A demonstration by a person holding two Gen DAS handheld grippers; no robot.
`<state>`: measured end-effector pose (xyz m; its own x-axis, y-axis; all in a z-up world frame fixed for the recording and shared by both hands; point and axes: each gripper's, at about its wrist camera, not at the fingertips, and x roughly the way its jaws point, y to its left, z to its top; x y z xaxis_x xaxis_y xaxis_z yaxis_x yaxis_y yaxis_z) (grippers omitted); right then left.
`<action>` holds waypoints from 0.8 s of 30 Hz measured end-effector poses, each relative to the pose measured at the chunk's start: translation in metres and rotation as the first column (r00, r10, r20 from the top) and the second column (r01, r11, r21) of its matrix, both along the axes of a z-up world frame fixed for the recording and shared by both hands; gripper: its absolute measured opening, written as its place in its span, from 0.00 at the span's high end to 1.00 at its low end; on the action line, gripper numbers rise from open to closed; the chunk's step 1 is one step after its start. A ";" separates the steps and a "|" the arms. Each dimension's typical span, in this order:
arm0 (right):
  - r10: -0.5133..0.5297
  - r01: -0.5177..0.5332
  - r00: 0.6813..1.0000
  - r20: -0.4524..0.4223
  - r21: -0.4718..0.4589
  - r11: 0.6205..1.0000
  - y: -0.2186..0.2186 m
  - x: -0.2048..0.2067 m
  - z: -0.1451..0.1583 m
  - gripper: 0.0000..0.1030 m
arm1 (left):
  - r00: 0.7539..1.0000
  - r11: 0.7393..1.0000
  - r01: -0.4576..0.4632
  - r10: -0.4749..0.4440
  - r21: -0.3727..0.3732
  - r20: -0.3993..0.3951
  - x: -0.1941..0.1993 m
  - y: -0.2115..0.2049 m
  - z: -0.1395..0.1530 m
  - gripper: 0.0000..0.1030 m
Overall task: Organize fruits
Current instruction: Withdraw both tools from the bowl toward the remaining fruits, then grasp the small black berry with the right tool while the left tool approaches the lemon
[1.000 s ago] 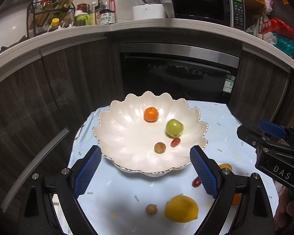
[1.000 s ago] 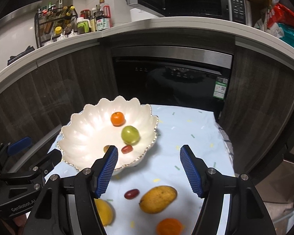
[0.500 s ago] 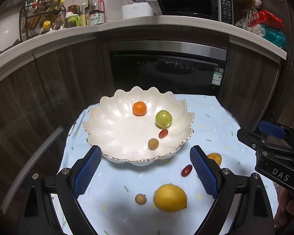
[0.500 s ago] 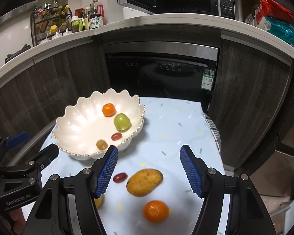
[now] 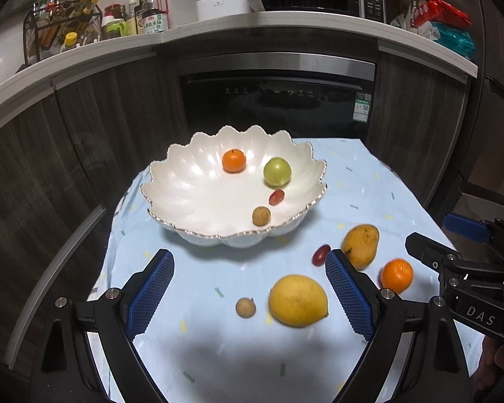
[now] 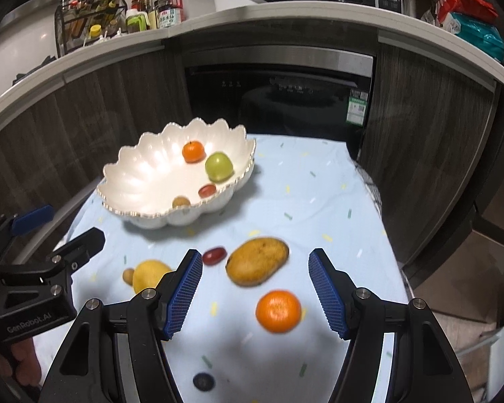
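While both tools gape empty, the orange (image 6: 278, 306) lies between the right tool (image 6: 255, 290) fingers.

So I've got a white scalloped bowl (image 5: 184, 181) with four fruits in it: a small orange (image 5: 234, 160), a green apple-looking one (image 5: 277, 171), a red grape (image 5: 276, 197) and a little brown longan (image 5: 261, 216). Out on the cloth in front of it: mango (image 6: 257, 261), another orange (image 6: 278, 311), lemon (image 5: 298, 300), second red grape (image 6: 214, 255), second longan (image 5: 245, 307), plus one dark berry (image 6: 203, 381), blurry.
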<state>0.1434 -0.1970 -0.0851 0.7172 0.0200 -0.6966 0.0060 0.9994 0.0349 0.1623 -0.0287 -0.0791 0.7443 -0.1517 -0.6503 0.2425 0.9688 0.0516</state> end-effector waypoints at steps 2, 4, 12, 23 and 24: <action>0.003 -0.003 1.000 -0.009 -0.002 1.000 0.000 -0.005 -0.003 0.35 | 1.000 1.000 0.016 -0.016 0.005 -0.001 -0.005 -0.001 -0.002 0.10; 0.009 -0.009 1.000 -0.018 -0.007 1.000 0.002 -0.010 -0.006 0.35 | 0.999 0.999 0.033 -0.033 0.009 -0.003 -0.008 -0.001 -0.005 0.10; 0.029 -0.030 0.997 -0.070 -0.005 1.000 0.009 -0.028 -0.023 0.35 | 0.997 0.997 0.069 -0.069 0.020 -0.024 -0.023 -0.001 -0.018 0.11; 0.109 -0.112 0.986 -0.128 -0.017 0.994 0.034 -0.046 -0.049 0.41 | 0.996 0.998 0.055 -0.054 0.019 -0.064 -0.043 0.013 -0.040 0.11; 0.115 -0.118 0.984 -0.134 -0.019 0.993 0.036 -0.047 -0.052 0.44 | 0.997 0.999 0.050 -0.048 0.019 -0.068 -0.044 0.015 -0.042 0.11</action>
